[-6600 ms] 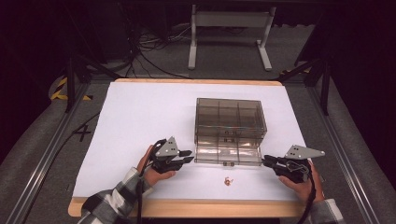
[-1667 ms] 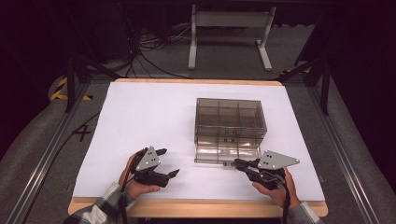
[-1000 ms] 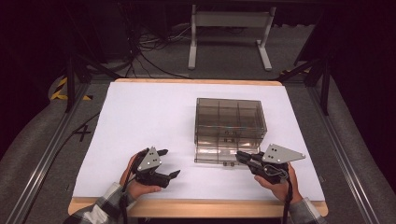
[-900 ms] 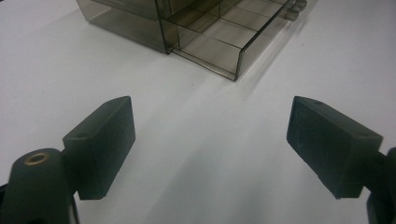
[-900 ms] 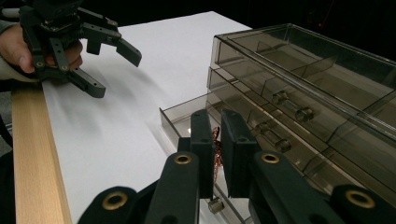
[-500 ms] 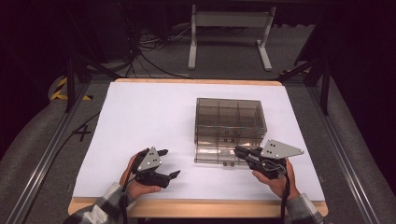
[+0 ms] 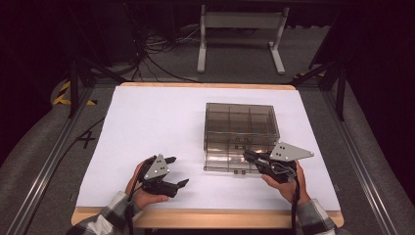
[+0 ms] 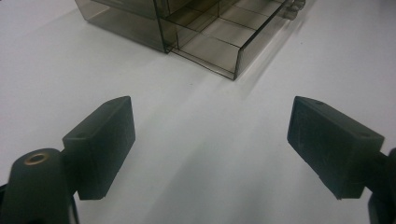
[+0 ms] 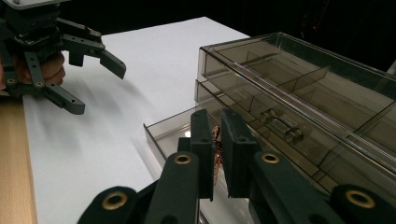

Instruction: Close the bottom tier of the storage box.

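Gripping status: one small reddish-gold chain piece (image 9: 215,158) is clamped between the near-closed jaws of the right gripper (image 9: 215,140), held just above the pulled-out bottom drawer (image 9: 163,133).
Organizer: one smoky transparent drawer box (image 7: 241,126) is counted, with stacked drawers; one is pulled out.
Left gripper (image 7: 172,171): jaws are spread apart, nothing between them, set on the white sheet (image 7: 147,122), well apart from the box.
Hands: two are counted.
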{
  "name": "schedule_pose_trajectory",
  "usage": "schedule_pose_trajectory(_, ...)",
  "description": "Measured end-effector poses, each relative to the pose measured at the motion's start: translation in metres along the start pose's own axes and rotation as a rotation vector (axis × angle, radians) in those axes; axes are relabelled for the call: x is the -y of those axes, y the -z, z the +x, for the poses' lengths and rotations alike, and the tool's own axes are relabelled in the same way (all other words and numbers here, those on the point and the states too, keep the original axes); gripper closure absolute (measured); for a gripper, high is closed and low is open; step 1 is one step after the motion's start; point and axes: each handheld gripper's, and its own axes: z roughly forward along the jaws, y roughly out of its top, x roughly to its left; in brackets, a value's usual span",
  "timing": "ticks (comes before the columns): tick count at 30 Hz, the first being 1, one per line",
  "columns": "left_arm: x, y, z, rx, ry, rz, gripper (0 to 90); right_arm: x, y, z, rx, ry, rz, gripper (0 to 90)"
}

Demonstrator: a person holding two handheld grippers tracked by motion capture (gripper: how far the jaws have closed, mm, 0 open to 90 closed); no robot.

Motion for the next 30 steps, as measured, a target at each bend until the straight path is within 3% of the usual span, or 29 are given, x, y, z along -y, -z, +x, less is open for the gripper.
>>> schedule_pose_trajectory(30, 0.000, -0.001, -0.001, 0.007, -0.002, 0.011, 15.4, 0.008, -0.029, -0.014, 0.032, -0.012, 0.078, 84.6)
